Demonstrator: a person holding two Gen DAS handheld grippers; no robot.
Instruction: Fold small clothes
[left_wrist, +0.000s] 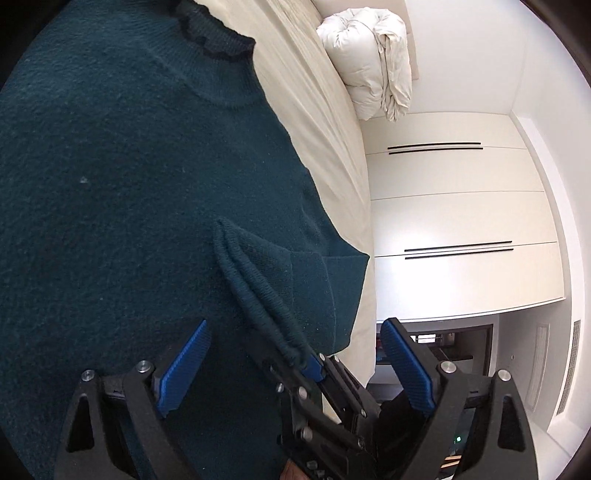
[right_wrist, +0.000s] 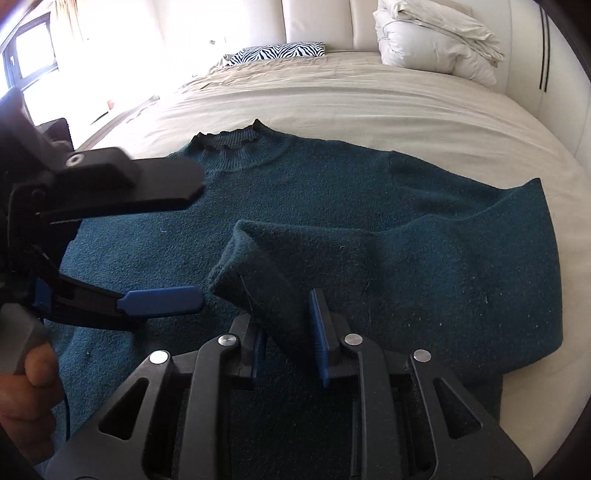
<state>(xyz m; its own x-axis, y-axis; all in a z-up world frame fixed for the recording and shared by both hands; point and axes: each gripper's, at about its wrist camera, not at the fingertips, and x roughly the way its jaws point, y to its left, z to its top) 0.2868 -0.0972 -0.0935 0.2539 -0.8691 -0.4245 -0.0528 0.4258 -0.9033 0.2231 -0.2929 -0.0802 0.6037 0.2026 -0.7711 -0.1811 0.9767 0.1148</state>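
Observation:
A dark teal sweater (left_wrist: 110, 184) (right_wrist: 369, 177) lies flat on the bed, its frilled collar (right_wrist: 229, 142) at the far side. One sleeve (right_wrist: 295, 251) (left_wrist: 258, 266) is folded across the chest. My right gripper (right_wrist: 286, 314) (left_wrist: 310, 363) is shut on the sleeve's cuff, which sits bunched between the blue pads and slightly raised off the body. My left gripper (left_wrist: 295, 323) (right_wrist: 199, 240) stands wide open just left of the cuff, low over the sweater, with its jaws on either side of the raised sleeve and touching nothing.
The beige bed sheet (right_wrist: 332, 103) (left_wrist: 314, 110) extends past the sweater. A folded white duvet (right_wrist: 436, 40) (left_wrist: 369, 55) and a zebra pillow (right_wrist: 280, 51) lie at the head. White wardrobe doors (left_wrist: 461, 221) stand beside the bed. A hand (right_wrist: 29, 387) grips the left tool.

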